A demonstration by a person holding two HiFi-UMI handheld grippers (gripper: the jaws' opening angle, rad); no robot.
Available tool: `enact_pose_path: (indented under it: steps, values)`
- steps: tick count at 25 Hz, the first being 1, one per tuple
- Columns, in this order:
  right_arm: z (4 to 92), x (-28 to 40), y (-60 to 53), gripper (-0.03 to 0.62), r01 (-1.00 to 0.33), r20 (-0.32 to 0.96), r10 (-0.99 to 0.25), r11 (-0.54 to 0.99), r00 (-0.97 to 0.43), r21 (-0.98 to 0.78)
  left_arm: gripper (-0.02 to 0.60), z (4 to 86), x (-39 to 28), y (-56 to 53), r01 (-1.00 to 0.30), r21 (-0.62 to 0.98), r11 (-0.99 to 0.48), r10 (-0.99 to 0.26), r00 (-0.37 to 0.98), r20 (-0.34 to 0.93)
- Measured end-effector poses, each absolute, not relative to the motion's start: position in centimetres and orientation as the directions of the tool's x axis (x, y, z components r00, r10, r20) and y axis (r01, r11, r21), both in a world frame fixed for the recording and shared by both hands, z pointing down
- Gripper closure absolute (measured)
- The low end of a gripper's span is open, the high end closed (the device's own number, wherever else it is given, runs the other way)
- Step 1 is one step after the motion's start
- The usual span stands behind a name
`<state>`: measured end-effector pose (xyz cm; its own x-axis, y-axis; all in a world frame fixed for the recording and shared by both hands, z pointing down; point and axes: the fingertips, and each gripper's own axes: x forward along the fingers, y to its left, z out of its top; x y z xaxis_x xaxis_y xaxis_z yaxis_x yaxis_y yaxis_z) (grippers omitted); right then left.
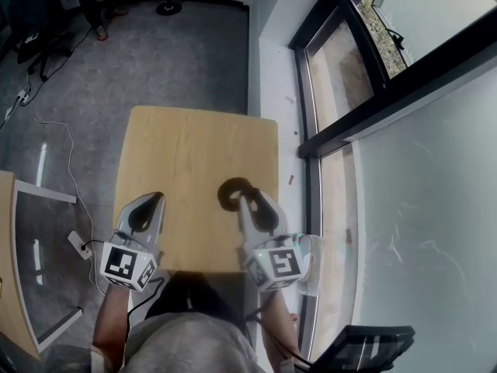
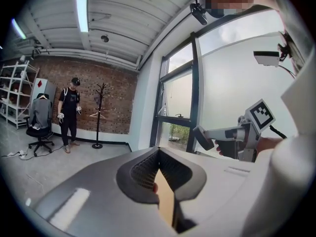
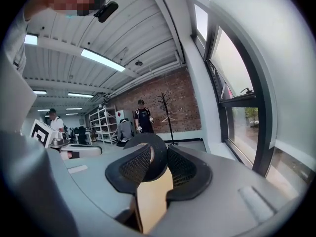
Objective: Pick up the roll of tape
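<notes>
left gripper (image 1: 152, 205): lower left, jaws together, empty | right gripper (image 1: 242, 200): lower centre, jaws narrow, clamped on roll of tape (image 1: 232, 193) | roll: black ring, juts ahead past fingertips over table (image 1: 194, 138), hole facing up, axis across jaws' reach | nearer hand: right, already bearing it

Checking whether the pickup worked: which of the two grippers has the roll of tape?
The right gripper: its fingers clamp the black roll of tape, lifted above the wooden table. The left gripper has its fingers closed on nothing.
</notes>
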<state>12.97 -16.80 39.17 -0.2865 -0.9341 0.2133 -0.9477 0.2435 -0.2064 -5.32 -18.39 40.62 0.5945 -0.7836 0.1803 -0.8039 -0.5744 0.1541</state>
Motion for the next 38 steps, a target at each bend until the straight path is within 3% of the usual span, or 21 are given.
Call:
enact_pose_path:
  steps: [18, 38]
  values:
    - [32.0, 14.1, -9.9, 0.47, -0.959, 0.084, -0.96, 0.254, -0.266, -0.127, 0.581, 31.2, -5.3, -13.7, -0.808, 0.048, -0.588, -0.807, 0.589, 0.028]
    - [29.6, 12.1, -5.9, 0.468, -0.963, 0.026, -0.967, 0.25, -0.254, -0.103, 0.581, 29.2, -8.8, -10.9, -0.817, 0.026, -0.577, -0.817, 0.576, -0.02]
